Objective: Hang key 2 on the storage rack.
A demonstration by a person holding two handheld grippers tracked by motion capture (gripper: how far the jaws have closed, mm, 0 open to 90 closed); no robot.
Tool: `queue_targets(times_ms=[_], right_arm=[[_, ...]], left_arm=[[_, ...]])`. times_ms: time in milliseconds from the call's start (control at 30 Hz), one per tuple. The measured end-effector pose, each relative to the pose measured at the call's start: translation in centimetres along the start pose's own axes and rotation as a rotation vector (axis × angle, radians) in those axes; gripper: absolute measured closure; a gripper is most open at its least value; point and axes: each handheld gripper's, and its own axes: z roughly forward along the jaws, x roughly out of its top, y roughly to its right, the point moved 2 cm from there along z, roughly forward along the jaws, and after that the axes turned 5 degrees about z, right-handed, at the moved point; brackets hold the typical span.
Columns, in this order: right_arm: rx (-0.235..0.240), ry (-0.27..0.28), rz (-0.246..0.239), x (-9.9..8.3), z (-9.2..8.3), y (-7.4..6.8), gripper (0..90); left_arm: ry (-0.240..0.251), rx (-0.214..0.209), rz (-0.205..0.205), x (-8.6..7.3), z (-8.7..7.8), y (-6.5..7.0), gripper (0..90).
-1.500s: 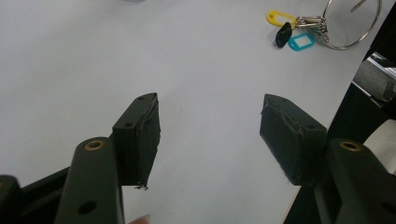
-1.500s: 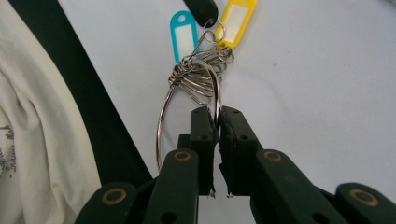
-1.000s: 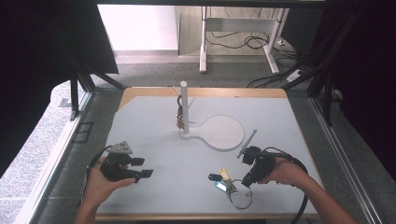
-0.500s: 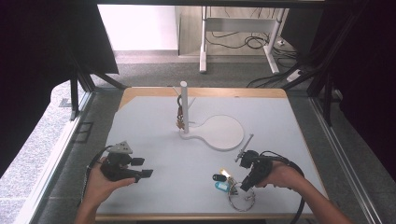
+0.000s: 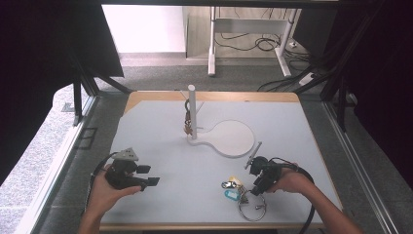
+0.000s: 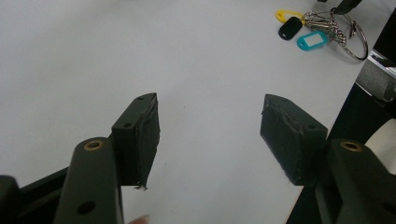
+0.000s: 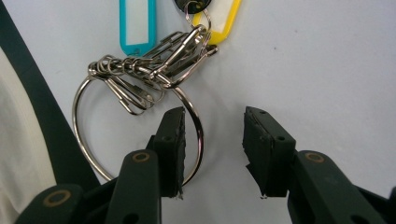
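One key ring (image 7: 140, 135) lies on the white table (image 5: 170, 146) at its near right edge, carrying three tags: one teal tag (image 7: 134, 25), one yellow tag (image 7: 224, 21) and one black tag (image 6: 289, 28). My right hand-held gripper (image 7: 212, 135) has just been opening; its jaws now stand apart, the ring's wire just beside one pad, nothing gripped. A second ago it hung higher. My left hand-held gripper (image 6: 210, 126) waits wide and empty, unmoved.
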Motion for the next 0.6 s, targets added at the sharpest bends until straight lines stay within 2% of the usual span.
queue_targets(times_ms=[67,133,267,367,500,600], right_arm=[[0.002,-0.006,-0.025,0.1,0.3,0.1,59.5],[0.000,-0.014,-0.030,0.1,0.4,0.0,60.3],[-0.047,-0.041,-0.079,0.4,1.1,-0.3,69.3],[-0.032,-0.059,-0.083,0.4,1.2,-0.4,82.7],[-0.046,-0.089,-0.078,0.5,1.2,-0.8,86.1],[-0.048,-0.088,-0.063,0.6,0.9,-0.8,86.5]], left_arm=[[0.001,0.000,0.000,0.0,0.0,0.0,38.0],[0.000,0.000,0.001,0.0,0.0,0.0,38.0],[0.001,0.001,0.001,0.0,0.0,0.0,38.0],[0.001,0.001,0.001,0.0,0.0,0.0,38.0],[0.001,0.002,-0.001,0.0,0.0,0.0,38.0],[0.003,0.001,-0.002,0.0,0.0,0.0,38.0]])
